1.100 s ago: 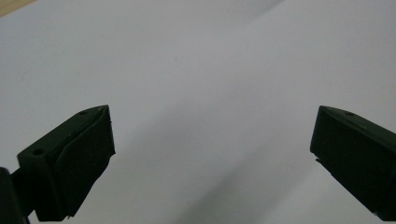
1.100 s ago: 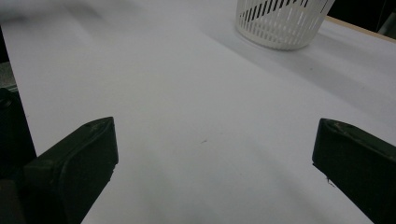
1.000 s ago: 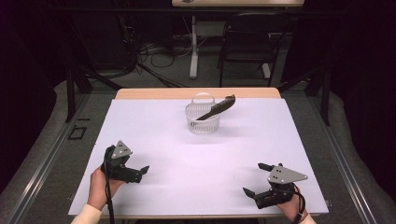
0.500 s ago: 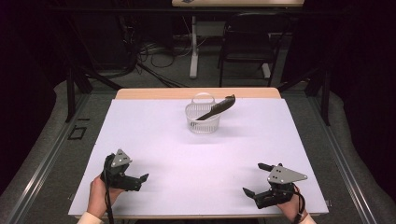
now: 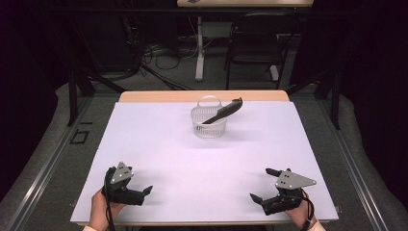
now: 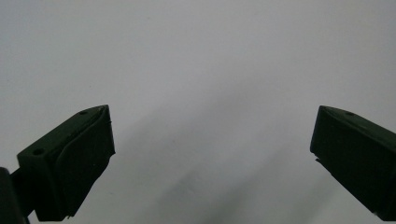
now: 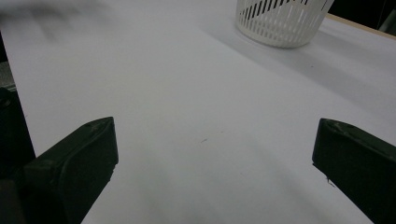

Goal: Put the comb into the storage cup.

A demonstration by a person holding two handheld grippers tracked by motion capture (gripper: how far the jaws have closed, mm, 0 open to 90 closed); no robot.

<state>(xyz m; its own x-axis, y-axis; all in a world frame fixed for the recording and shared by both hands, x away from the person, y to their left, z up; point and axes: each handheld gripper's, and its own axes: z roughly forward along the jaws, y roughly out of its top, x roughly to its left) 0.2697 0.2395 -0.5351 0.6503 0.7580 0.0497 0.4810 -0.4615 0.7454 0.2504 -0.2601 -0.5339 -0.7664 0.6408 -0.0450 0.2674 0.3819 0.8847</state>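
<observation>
A white slatted basket stands at the middle back of the white table. A dark comb leans in it, with its end sticking out past the right rim. My left gripper lies near the front left edge in a person's hand, with its jaws wide apart over bare table. My right gripper sits at the front right, also open and holding nothing. In the right gripper view the basket shows far ahead beyond the open right gripper.
The table's front edge runs just behind both hands. A wooden strip borders the far side. Behind the table on the dark floor are a chair, a desk leg and cables.
The left gripper has moved back toward the front edge of the table. The right gripper, basket and comb have stayed put.
</observation>
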